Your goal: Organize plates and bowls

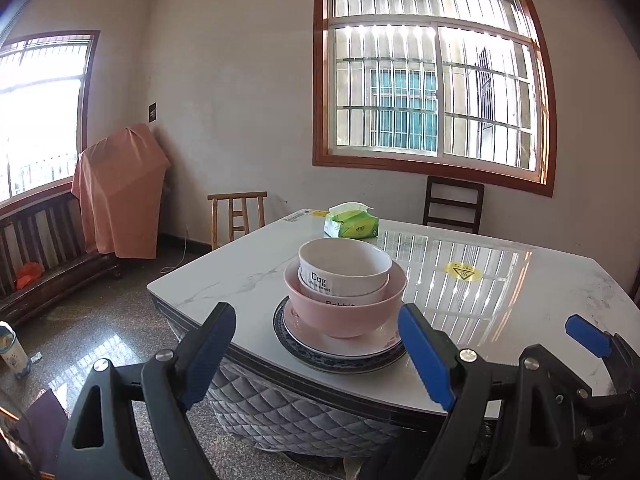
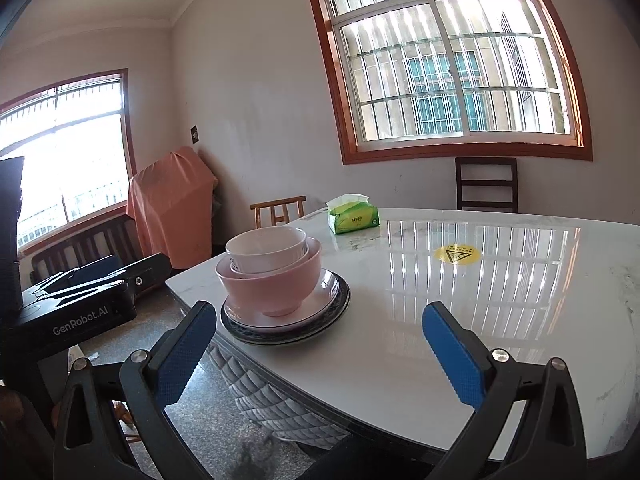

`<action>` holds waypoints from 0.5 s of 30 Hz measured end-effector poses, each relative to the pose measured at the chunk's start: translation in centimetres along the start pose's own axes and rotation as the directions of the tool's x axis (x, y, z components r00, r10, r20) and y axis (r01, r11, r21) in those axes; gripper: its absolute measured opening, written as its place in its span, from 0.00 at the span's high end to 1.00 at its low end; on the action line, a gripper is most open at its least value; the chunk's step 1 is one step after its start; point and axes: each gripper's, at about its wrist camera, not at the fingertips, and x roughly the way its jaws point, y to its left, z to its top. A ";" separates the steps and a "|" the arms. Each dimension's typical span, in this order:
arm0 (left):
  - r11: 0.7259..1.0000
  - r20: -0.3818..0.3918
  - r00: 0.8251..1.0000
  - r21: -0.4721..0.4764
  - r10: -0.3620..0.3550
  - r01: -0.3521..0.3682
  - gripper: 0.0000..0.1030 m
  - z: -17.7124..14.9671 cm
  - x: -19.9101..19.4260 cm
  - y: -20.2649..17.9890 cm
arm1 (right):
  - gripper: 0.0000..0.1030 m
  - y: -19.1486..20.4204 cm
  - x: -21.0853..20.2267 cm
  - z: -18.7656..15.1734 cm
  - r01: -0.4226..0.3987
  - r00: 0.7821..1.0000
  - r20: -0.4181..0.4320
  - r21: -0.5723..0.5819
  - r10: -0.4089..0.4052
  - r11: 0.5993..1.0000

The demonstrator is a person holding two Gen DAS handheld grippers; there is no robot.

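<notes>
1. Nearest to me, the left gripper (image 1: 316, 354) and the right gripper (image 2: 320, 354) are both held low at the near edge of the table (image 2: 400, 352), tipped slightly downward and aimed across it. Both sets of blue pads are spread wide with nothing between them; neither grasps anything.
2. The right gripper's fingers (image 1: 588, 336) show at the right edge of the left camera's view, so the two tools sit side by side, the left one facing the crockery more squarely. The left gripper's black body (image 2: 80, 304) fills the left side of the right camera's view.
3. Just beyond the pads, near the table's front left corner, stands the stack: a blue-rimmed plate (image 1: 340, 364) at the bottom, a white plate (image 1: 368, 346) on it, then a pink bowl (image 1: 344, 312), and a white bowl (image 1: 344, 266) nested on top, with another white bowl lettered beneath it.
4. To my eye the sorting looks finished, or nearly: I see no loose plate or bowl anywhere on the table, and the stack stands upright and free of both tools.
5. Farther back lie a green tissue pack (image 1: 352, 226) and a yellow sticker (image 1: 462, 271), with chairs and barred windows behind.
</notes>
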 end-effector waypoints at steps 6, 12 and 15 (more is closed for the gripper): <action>1.000 -0.007 1.000 0.002 0.001 -0.001 0.17 -0.3 0.2 0.3 | 0.00 0.0 0.0 -0.3 -0.003 1.000 -0.017 -0.004 0.002 1.000; 1.000 -0.004 1.000 -0.003 -0.013 0.013 0.15 0.0 -0.2 0.5 | 0.00 -0.2 -0.1 -0.4 0.000 1.000 -0.020 -0.002 0.000 1.000; 0.999 -0.007 0.999 -0.008 -0.035 0.035 0.15 0.2 -0.3 0.5 | 0.00 -0.3 -0.2 -0.4 -0.001 1.000 -0.019 0.001 0.002 1.000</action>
